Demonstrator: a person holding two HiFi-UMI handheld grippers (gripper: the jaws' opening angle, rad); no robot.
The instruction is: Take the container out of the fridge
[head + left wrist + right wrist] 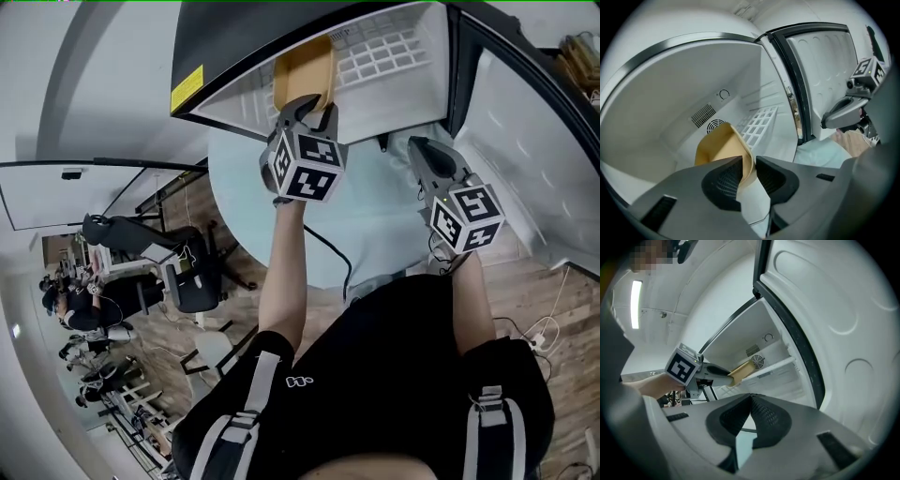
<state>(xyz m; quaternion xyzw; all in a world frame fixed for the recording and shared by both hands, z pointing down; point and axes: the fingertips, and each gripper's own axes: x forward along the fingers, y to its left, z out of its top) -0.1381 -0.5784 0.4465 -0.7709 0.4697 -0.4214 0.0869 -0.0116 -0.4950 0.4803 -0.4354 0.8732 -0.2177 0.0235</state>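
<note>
— Where is the container (719, 143)?

— It's inside the fridge (670, 93), on the left side of the compartment, with the white wire shelf (759, 123) showing to its right. The door (525, 122) stands wide open. Our left gripper (749, 161) reaches in, its jaws spread, with the container's near wall standing between them. We judge that the pads are not clamped on it yet.

— And our right gripper (751, 399)?

— It hangs outside the fridge, by the open door. Its jaws are pressed together with nothing in them.

— How do we expect the container to handle?

— It is tan, thin-walled and open at the top. What we see of its inside looks empty, so we expect it to be light. The wall looks as if it could flex, like card or thin plastic, so a hard squeeze may buckle it. The surface also seems smooth, so it could slide between the pads.

— So where do we take hold?

— On the wall just below the rim, where our left gripper straddles it now. If we can, we take it close to a rounded corner, since the bend should stiffen it there. Held by one wall, it will want to hang and tilt. So we close gently, lift it only just clear of what it rests on, and draw it straight out over the pale table (234, 187) in front of the fridge.
</note>
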